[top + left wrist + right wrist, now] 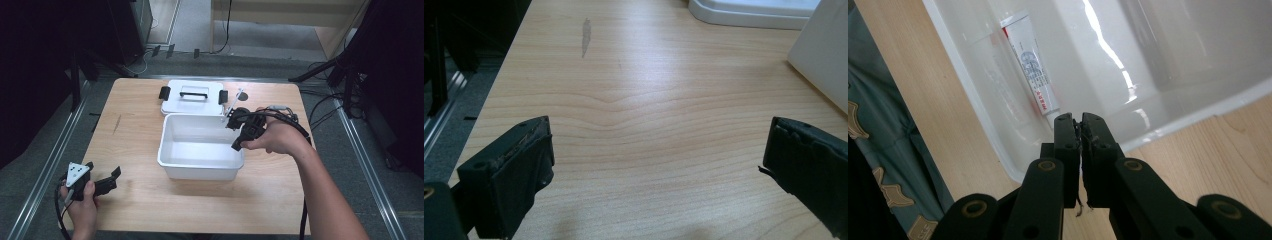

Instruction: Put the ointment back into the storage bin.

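Tube (1031, 68): white, flattened, red and blue print, lying against the inner wall of the white bin (200, 167). Its cap end points at the right claw (1080, 120), whose jaws are pressed together right at the cap; can't tell if they actually pinch it or just touch it. In the high view a thin white piece sticks up from that claw at the bin's far right corner.

Bin: glossy moulded plastic, rectangular, rounded corners, rolled rim, open top.

Lid (192, 97): flat white plastic, black handle in the middle, 1 black latch at each end, lying on the desk just behind the bin, touching or nearly so.

Right hand (278, 137) holds its claw over the bin's right rim, black cable trailing back along the forearm.

Left claw (659, 150): jaws wide apart, nothing between them, low over bare wood near the desk's front left corner.

Desk (130, 150): light wood, visible grain, 1 grey smear on the left side.
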`<state>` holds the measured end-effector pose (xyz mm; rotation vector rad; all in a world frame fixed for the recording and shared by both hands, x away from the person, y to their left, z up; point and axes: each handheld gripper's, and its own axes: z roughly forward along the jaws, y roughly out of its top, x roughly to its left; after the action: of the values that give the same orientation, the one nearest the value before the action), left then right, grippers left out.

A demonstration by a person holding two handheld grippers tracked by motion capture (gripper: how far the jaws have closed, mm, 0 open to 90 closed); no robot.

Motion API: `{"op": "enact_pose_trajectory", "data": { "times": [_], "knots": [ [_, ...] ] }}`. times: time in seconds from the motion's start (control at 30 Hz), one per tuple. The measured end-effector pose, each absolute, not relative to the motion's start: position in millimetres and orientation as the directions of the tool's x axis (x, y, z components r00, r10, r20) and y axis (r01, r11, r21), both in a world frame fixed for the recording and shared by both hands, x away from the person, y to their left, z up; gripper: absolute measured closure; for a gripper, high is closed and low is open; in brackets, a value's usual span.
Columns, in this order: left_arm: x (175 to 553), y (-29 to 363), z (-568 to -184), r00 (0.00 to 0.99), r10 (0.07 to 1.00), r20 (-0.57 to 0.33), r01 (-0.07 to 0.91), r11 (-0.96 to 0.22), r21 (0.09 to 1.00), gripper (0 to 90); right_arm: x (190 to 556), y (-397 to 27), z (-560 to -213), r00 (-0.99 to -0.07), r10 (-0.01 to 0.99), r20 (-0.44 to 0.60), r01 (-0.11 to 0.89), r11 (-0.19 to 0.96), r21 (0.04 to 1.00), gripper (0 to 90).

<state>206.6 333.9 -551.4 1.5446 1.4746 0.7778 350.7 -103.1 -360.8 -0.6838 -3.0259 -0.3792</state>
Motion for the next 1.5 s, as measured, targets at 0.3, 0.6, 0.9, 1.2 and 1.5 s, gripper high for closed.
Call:
{"op": "enact_pose_trajectory", "data": {
  "times": [0.3,0.6,0.9,1.2,1.5],
  "knots": [
    [206.8,333.6,-551.4,0.114,0.988,-0.108,0.465,0.043,0.884,0.3,349.0,-131.3,-351.9,-0.883,0.464,0.063,0.464,0.850,0.250,87.8],
    [206.7,333.3,-551.4,0.113,0.988,-0.106,0.465,0.041,0.884,0.3,349.2,-152.5,-357.9,-0.862,0.504,0.059,0.502,0.829,0.247,87.9],
    [206.6,333.4,-551.3,0.114,0.988,-0.106,0.467,0.041,0.883,0.3,351.1,-172.9,-379.5,-0.834,0.549,0.063,0.547,0.805,0.229,86.4],
    [206.6,333.6,-551.4,0.114,0.988,-0.107,0.466,0.042,0.884,0.3,350.1,-188.0,-402.8,-0.807,0.586,0.072,0.586,0.779,0.223,75.2],
    [206.5,333.5,-551.3,0.114,0.988,-0.108,0.466,0.043,0.884,0.3,350.7,-206.3,-427.3,-0.779,0.627,-0.030,0.578,0.736,0.353,54.1]
  ]
}}
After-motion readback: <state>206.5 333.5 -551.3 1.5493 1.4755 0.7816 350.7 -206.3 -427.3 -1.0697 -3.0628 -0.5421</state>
